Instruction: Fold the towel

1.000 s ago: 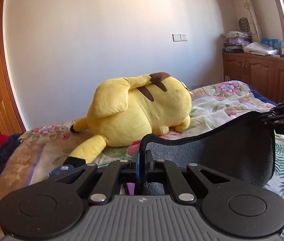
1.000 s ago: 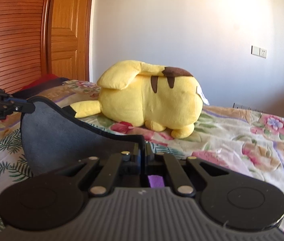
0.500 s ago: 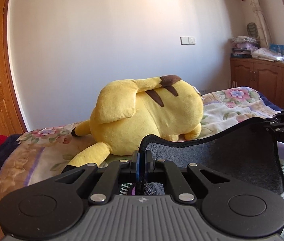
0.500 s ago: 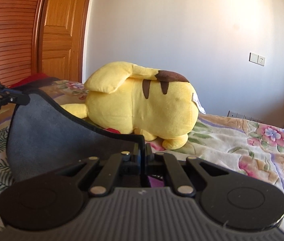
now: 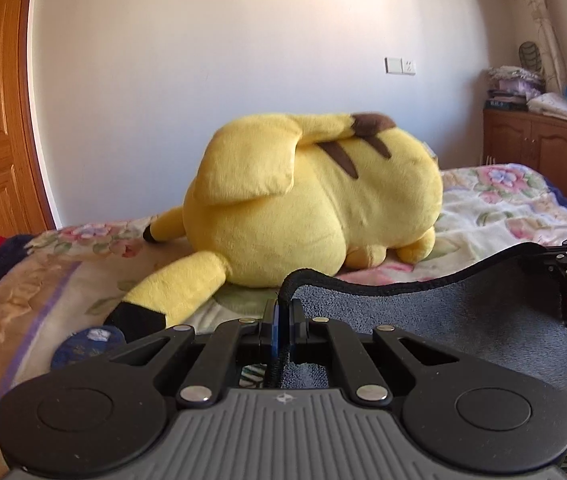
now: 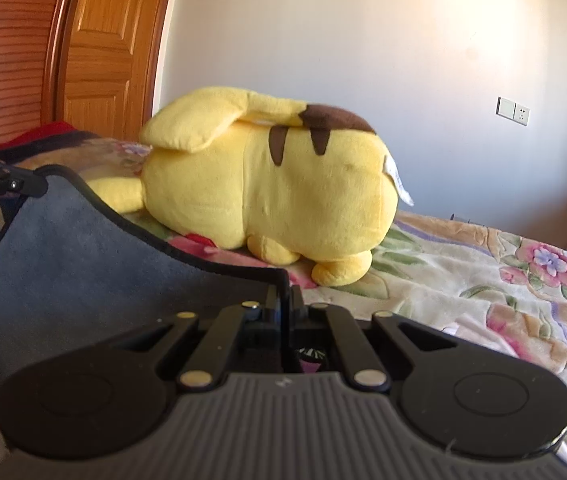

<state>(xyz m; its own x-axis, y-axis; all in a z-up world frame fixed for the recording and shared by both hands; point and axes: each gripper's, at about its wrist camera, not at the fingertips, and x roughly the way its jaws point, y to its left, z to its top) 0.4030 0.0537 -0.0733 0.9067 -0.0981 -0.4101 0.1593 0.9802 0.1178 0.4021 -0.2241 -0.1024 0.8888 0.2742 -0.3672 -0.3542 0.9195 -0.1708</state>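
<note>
Both grippers have carried the towel closer to the plush toy, which fills more of each view than a second ago. One dark grey-blue terry towel with a black stitched hem (image 5: 463, 320) hangs stretched between the two hand-held tools, just above the bedspread. Seen from its own camera, the left gripper (image 5: 282, 316) has its two black fingers pressed nearly together, pinching one towel corner, whose thick rolled hem curls up just ahead of the fingertips. From there the cloth runs off to the right, sagging in a shallow curve, to the other tool. In the right wrist view, the right gripper (image 6: 283, 304) is likewise clamped narrow on the opposite towel (image 6: 95, 264) corner, and the fabric sweeps away to its left. The nap looks soft and fuzzy. Straight ahead of both grippers, beyond the towel, lies one large yellow plush toy with brown back stripes and black-tipped ears (image 5: 307, 204), round and velvety, face down. It rests on one quilted floral bedspread in cream, pink and green (image 6: 483, 280). A small blue fabric item (image 5: 87, 342) lies ahead and left of the left gripper.
</note>
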